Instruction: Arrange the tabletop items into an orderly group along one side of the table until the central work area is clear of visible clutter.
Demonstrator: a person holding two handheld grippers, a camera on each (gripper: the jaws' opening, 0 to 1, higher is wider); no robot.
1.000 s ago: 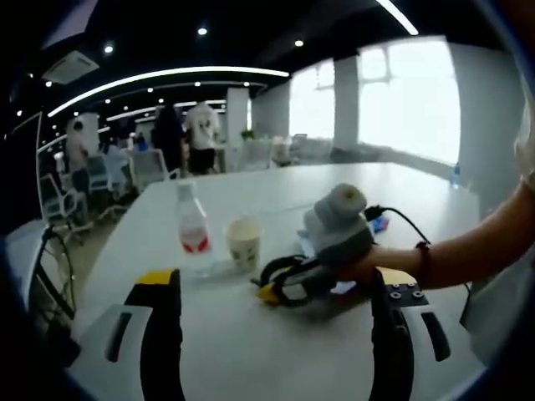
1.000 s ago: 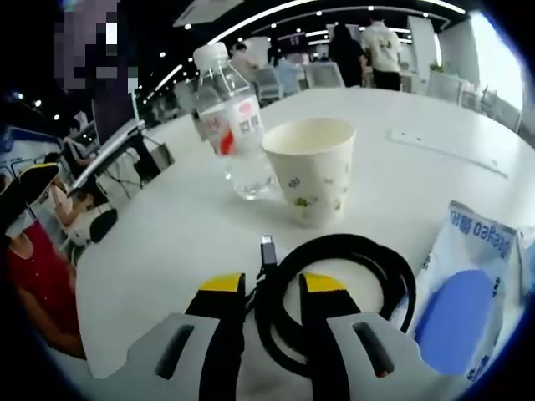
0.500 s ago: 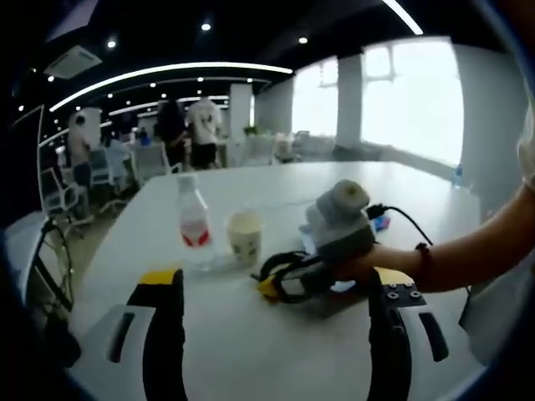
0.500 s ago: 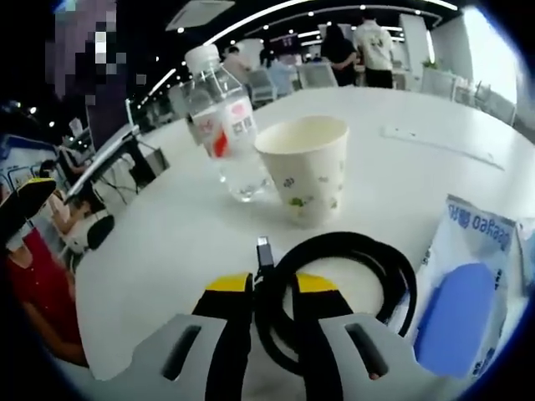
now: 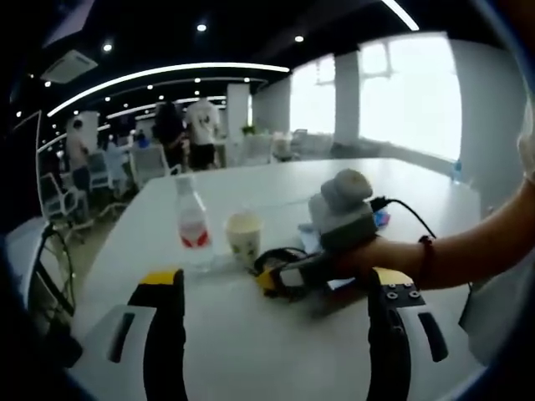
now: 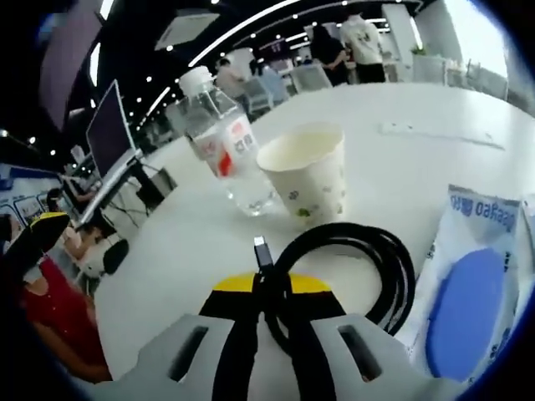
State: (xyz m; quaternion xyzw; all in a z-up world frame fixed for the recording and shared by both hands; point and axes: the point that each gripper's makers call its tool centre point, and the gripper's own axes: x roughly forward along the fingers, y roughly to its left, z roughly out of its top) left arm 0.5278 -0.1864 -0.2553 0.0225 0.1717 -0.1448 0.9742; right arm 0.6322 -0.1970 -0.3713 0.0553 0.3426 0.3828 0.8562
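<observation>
Cable point(image 6: 351, 267), black and coiled, pinched by right tool point(image 6: 272, 288); left tool point(image 5: 272, 288) spread.

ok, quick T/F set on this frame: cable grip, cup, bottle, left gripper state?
1. The right gripper has its fingers closed on the black cable. True.
2. The paper cup lies on its side. False: it stands upright on the white table.
3. The water bottle has its cap on. True.
4. The left gripper holds the bottle. False: its fingers stand wide apart, holding nothing.
5. The blue and white packet lies beside the cable coil. True.
</observation>
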